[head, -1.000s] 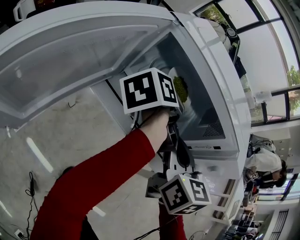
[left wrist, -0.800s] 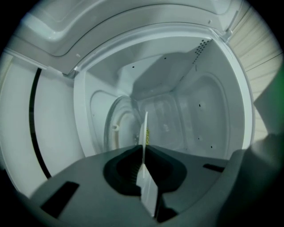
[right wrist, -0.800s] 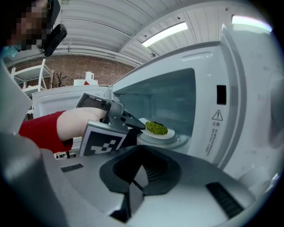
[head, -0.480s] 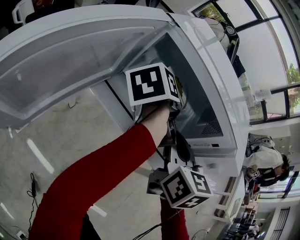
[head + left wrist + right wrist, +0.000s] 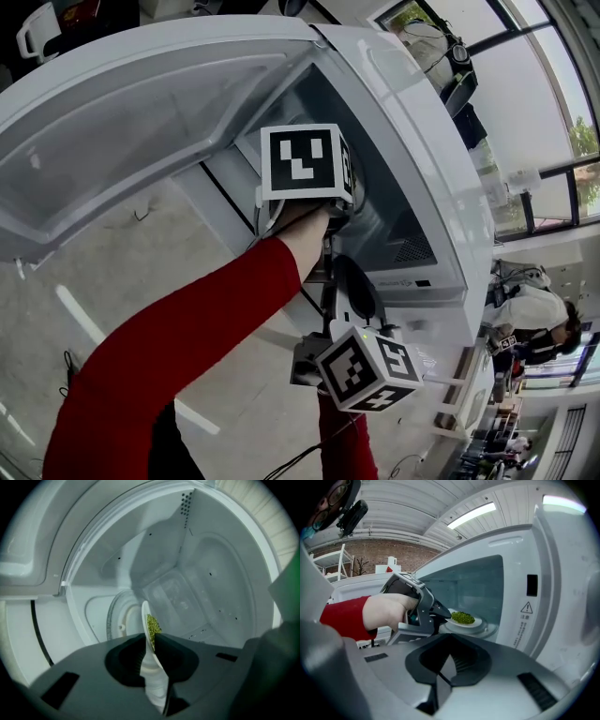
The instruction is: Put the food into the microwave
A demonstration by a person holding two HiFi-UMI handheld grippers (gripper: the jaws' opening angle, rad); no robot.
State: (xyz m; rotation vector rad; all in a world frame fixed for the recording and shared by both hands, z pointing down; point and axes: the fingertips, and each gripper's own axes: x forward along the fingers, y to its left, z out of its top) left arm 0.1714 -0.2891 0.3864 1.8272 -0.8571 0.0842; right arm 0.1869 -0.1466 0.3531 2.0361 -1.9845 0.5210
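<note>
The left gripper (image 5: 150,640) has rolled about its own axis. Its black-and-white marker cube (image 5: 305,162), tilted a second ago with two faces showing, now turns one face squarely to the head view. It also now covers the heap of green food (image 5: 152,626) that showed beside it then. The jaws have just been opening - the rim of the round white plate (image 5: 146,615) stands between them, loosely.

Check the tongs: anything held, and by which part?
Plate rim sits between the left tongs, whose jaws have just been opening; clamping can't be told. Right tongs empty.
</note>
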